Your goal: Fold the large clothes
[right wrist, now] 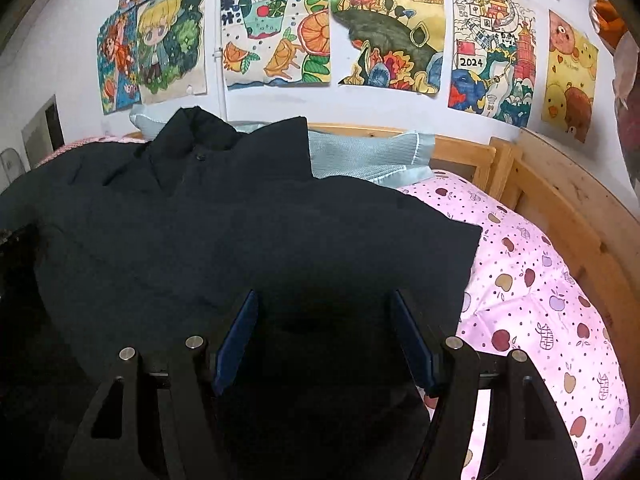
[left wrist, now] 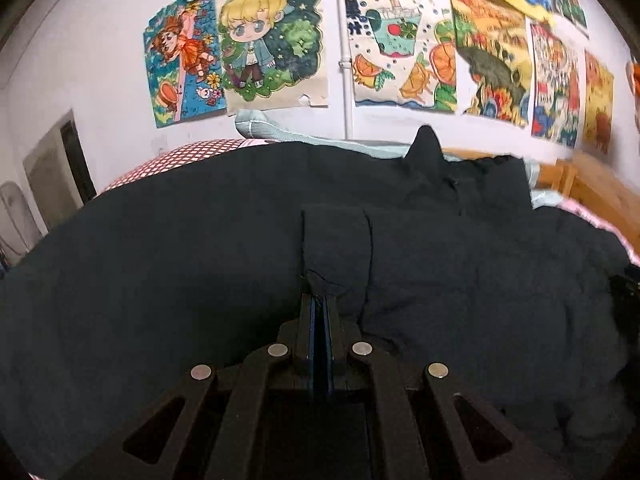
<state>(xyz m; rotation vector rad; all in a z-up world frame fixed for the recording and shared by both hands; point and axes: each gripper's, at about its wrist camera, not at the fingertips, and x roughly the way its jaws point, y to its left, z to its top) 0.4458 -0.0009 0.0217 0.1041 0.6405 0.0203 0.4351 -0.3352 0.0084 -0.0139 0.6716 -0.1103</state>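
White wall (right wrist: 60,40) at the back, covered in a row of coloured children's drawings (right wrist: 276,32); a white pipe (left wrist: 345,60) runs down it between two of them. A dark doorway (left wrist: 76,160) sits at far left in the left wrist view.

Bed fills the lower half of both views: light wooden frame (right wrist: 560,200) along the back and right side, pink sheet with an apple print (right wrist: 540,300), a pale blue pillow (right wrist: 372,156) against the back rail, and a red-and-white checked cover (left wrist: 180,156) at the left end.

Black padded jacket (right wrist: 240,232) lies spread across the bed and takes up most of it. Collar stands up toward the wall, one snap visible on the front near it. Its right edge ends on the pink sheet, corner just left of the bare apple print.

Left gripper (left wrist: 319,300): closed, jaws together, pinching a small fold of the jacket's fabric at the tips; a flat strip of jacket runs straight ahead from the pinch point.

Right gripper (right wrist: 326,300): open, blue pads well apart, over the near right part of the jacket. Dark fabric shows between the fingers, pads not pressing on it. Cannot tell whether the tips touch the cloth.
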